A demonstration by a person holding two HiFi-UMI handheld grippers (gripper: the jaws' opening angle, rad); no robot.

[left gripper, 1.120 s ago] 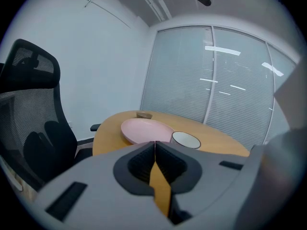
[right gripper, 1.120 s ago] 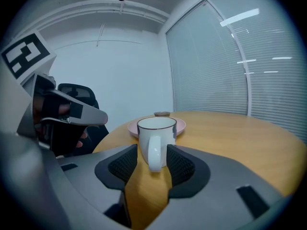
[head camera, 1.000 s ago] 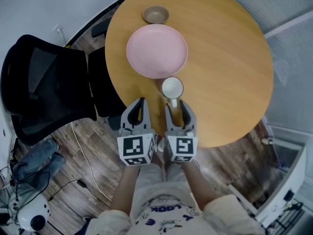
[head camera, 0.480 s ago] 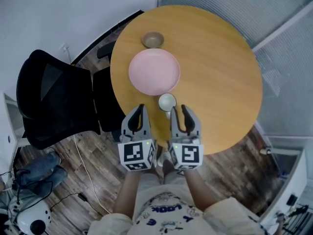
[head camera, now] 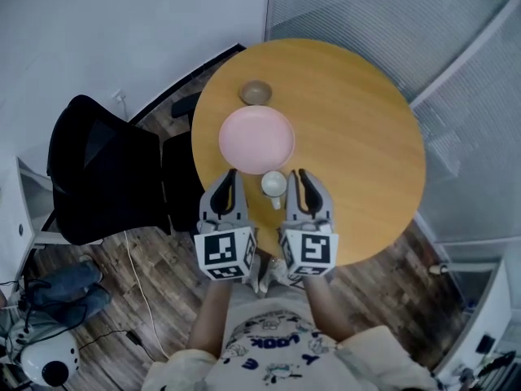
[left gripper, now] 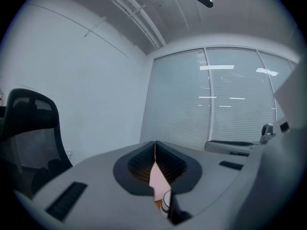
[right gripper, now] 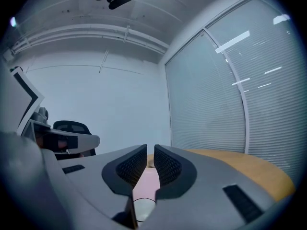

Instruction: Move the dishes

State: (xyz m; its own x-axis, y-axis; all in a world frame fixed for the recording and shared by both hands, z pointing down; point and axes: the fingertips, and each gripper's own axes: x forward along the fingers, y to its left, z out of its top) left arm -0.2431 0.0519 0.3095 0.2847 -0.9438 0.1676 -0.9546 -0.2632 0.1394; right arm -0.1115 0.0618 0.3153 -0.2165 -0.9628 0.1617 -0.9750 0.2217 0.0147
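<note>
Dishes lined up on the round tabletop (head camera: 358, 137): small brown bowl (head camera: 255, 92) farthest, pink plate (head camera: 256, 139) next, white mug (head camera: 273, 184) nearest, just beside the plate's rim. Flanking the mug, left gripper (head camera: 231, 173) with fingers pressed together, empty; right gripper (head camera: 299, 173) with fingers just closing to a narrow gap, nothing between. Black chair (head camera: 106, 169) at left.

Round honey-coloured wooden bench (head camera: 358, 137) on a dark plank floor (head camera: 163, 316). Just beside its left rim, a black mesh-backed office chair (head camera: 102, 173). Below the chair, a thin white cable (head camera: 137, 275) trailing across the boards. Further left, a crumpled blue cloth bundle (head camera: 69, 287) and a white rounded device (head camera: 49, 365) with a dark lens. Behind, a plain white wall (head camera: 122, 31) and pale slatted window blinds (head camera: 366, 15).
</note>
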